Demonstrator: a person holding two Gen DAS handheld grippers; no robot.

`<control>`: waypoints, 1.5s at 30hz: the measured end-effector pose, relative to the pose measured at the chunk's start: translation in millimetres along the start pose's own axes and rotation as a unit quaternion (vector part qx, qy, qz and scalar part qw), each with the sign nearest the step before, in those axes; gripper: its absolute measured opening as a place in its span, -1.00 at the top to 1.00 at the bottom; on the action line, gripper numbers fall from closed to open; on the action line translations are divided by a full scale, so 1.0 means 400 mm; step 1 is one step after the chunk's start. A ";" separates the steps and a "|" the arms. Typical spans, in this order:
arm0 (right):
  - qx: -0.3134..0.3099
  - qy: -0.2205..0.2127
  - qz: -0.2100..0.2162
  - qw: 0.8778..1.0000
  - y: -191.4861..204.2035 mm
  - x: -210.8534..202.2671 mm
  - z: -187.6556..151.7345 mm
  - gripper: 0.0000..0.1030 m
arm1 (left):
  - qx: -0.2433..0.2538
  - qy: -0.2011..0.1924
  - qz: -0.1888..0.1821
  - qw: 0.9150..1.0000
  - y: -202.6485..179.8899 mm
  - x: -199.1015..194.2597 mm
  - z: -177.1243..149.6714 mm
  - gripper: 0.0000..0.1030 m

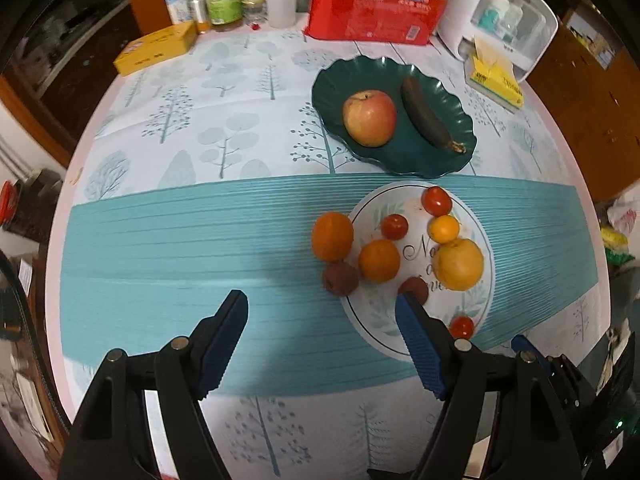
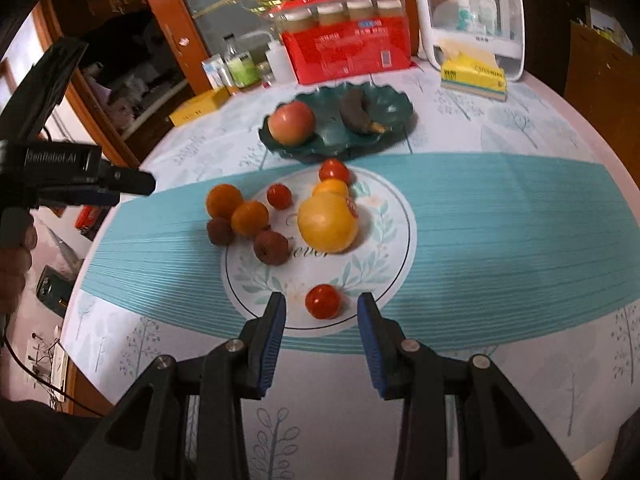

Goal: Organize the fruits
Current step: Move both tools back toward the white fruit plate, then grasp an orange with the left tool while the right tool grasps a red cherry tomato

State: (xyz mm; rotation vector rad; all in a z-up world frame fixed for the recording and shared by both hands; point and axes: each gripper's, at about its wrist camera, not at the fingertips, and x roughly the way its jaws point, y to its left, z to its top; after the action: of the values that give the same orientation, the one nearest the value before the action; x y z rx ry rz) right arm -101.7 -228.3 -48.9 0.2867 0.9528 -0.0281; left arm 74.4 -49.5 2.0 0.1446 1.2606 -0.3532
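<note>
Right now both tools hang over the table [image 2: 520, 220] with nothing between their pads. Nearest the right hand-held gripper [image 2: 322, 312], just ahead of its blue tips, sits a small red tomato [image 2: 323, 301] on the near edge of the white printed plate [image 2: 396, 236]; the jaws stand apart a little wider than that tomato and are not touching it. The left hand-held gripper [image 1: 320, 304] is spread much wider, empty, its right fingertip over the near rim of the same plate and its left one over the teal band of the cloth. Farther on from the right tool lie a wrinkled dark fruit [image 2: 271, 247], a large yellow-orange fruit [image 2: 328, 222] with a sticker, and two more small tomatoes [image 2: 279, 196] with a small yellow fruit between them and the big one. To the left of that, two mandarins [image 2: 224, 200] and another wrinkled dark fruit [image 2: 219, 231] sit at or just off the plate's edge (from either view I cannot tell exactly which are on the cloth). Beyond the plate, the green scalloped dish [image 2: 400, 112] already carries an apple [image 2: 291, 122] and a blackened banana [image 2: 358, 114]. Boxes and bottles line the far edge. My reading is that sorting is under way and the step in hand is the reach for the near tomato; the next move calls for lowering until the pads straddle it, then closing gently, since it is round, smooth and likely to roll or bruise.
</note>
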 end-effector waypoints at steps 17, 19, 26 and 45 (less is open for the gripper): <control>0.028 0.075 -0.076 0.994 0.070 0.141 -0.006 0.28 | 0.051 0.042 -0.062 0.996 0.027 0.218 0.096 -0.45; 0.026 0.080 -0.086 0.993 0.077 0.147 -0.006 0.28 | 0.050 0.046 -0.073 0.995 0.029 0.237 0.099 -0.45; 0.027 0.086 -0.106 0.990 0.086 0.164 -0.006 0.29 | 0.044 0.048 -0.094 0.994 0.029 0.281 0.109 -0.26; 0.014 0.069 -0.115 0.991 0.108 0.192 0.020 0.54 | 0.040 0.052 -0.129 0.989 0.038 0.310 0.107 0.31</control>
State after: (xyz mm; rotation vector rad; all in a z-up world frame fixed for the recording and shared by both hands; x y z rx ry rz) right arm -44.2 -181.1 -96.7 0.2062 1.1204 -0.2354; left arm 150.4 -70.4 -103.8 0.0685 1.3719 -0.6279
